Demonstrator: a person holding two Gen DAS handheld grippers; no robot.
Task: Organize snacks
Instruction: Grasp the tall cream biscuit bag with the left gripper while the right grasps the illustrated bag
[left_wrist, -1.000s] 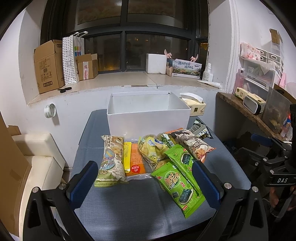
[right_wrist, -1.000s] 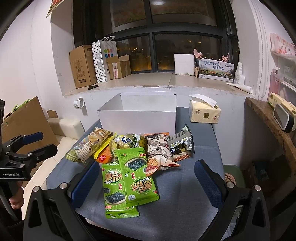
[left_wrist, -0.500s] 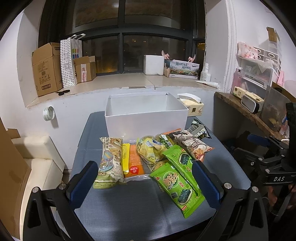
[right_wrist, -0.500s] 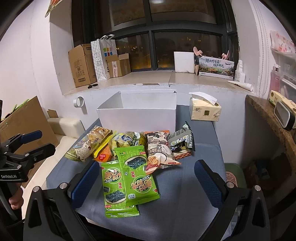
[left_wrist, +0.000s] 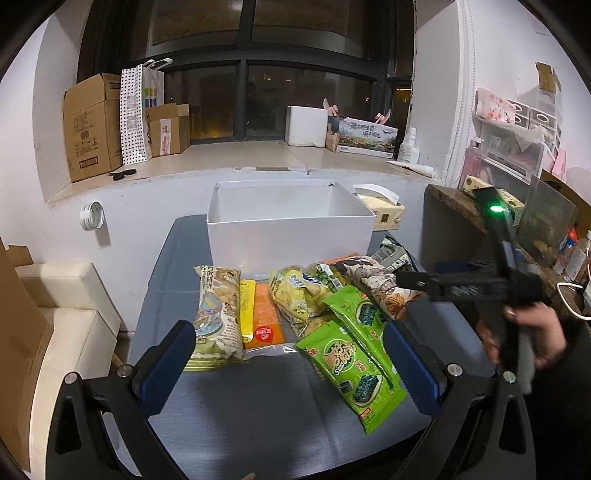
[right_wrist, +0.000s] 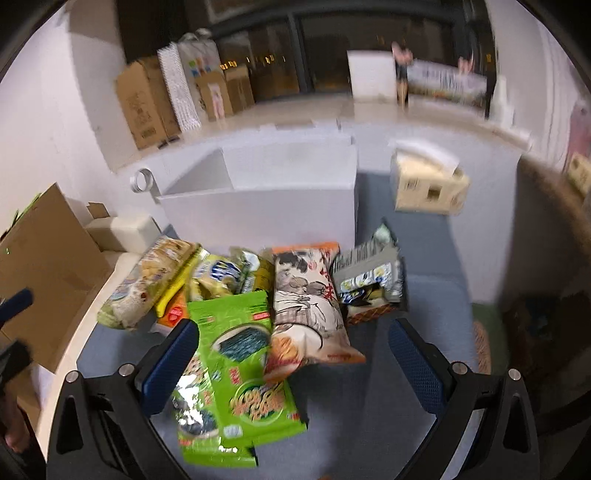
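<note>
Left wrist view: the left gripper (left_wrist: 290, 363) is hovering with jaws spread wide and holding nothing, above a grey table (left_wrist: 258, 417) where snack packets are lying in a heap in front of a white box (left_wrist: 291, 236). Right wrist view, blurred: the right gripper (right_wrist: 293, 360) is likewise hanging released and empty over two green seaweed packets (right_wrist: 240, 369), with a beige illustrated bag (right_wrist: 306, 310) lying just beside them and a tissue box (right_wrist: 428, 184) sitting beside the white box (right_wrist: 258, 206).
</note>
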